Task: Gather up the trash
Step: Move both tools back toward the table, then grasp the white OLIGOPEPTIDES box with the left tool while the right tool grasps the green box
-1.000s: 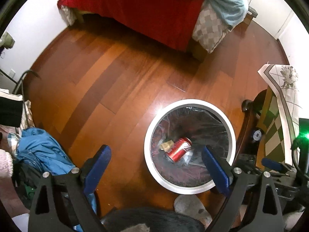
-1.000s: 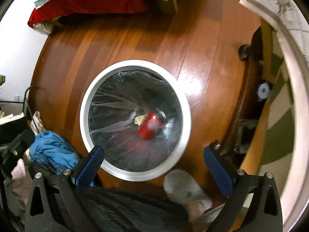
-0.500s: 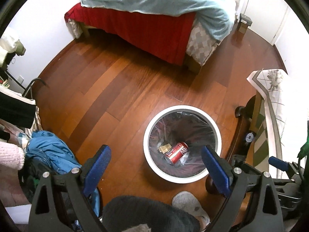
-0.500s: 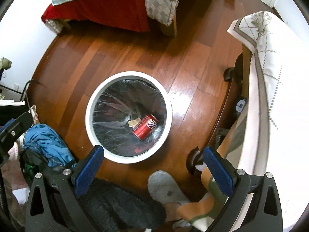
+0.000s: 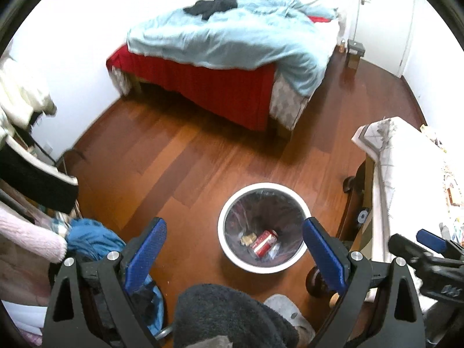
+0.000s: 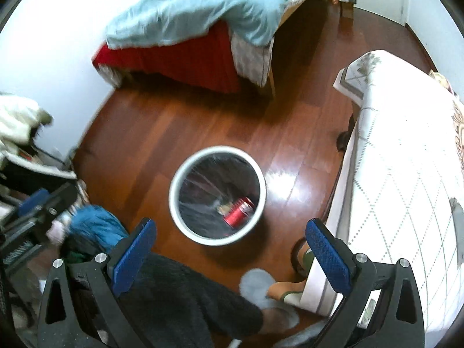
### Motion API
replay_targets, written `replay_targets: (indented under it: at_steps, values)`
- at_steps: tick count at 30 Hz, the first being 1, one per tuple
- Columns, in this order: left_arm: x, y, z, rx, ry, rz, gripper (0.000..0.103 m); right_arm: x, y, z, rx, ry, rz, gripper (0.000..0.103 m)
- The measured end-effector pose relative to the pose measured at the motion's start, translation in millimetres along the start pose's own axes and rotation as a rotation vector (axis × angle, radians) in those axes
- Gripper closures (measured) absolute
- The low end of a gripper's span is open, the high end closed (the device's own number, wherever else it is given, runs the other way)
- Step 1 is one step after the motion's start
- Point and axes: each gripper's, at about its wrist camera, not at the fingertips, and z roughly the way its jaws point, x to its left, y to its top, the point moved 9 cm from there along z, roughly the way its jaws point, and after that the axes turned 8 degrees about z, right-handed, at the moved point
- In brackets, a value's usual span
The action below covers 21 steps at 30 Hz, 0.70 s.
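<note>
On my left gripper [image 5: 233, 248] the blue fingers [image 5: 146, 248] stand wide apart with nothing between them. The right gripper [image 6: 232, 249] is the same: its fingers [image 6: 326, 256] are spread wide and hold nothing. Both grippers hang high above the floor [image 5: 162, 156] and look down at it.

Below them stands a round white trash bin [image 5: 229, 249] with a clear plastic liner. At the bottom of the bin lies a red can [image 5: 264, 242] on its side, and just beside it a small crumpled tan piece [image 5: 248, 237]. In the right view the can [image 6: 238, 213] lies near the bin's right wall [image 6: 261, 200].

At the lower edge I see a grey slipper [image 6: 255, 285] on the person's foot, near the bin. To the right is a desk [image 6: 406, 174] covered with a white patterned cloth. Farther away stands a bed [image 5: 232, 66] with a light blue blanket and red skirt. On the left lies a blue garment [image 5: 92, 239].
</note>
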Motion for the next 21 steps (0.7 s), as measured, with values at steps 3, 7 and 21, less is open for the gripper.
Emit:
replay_targets:
  at_steps: [3, 7, 21]
  values:
    - [-29, 14, -19, -0.057, -0.031, 0.023, 0.007, -22, 6, -37, -0.050, 0.053, 0.077, 0.000]
    - [-102, 27, -27, -0.070, -0.105, 0.099, 0.007, -87, 10, -84, -0.110, 0.036, 0.193, 0.000]
    - [-478, -23, 31, 0.331, -0.458, 0.291, 0.008, -485, -43, -225, -0.257, -0.449, 0.738, 0.000]
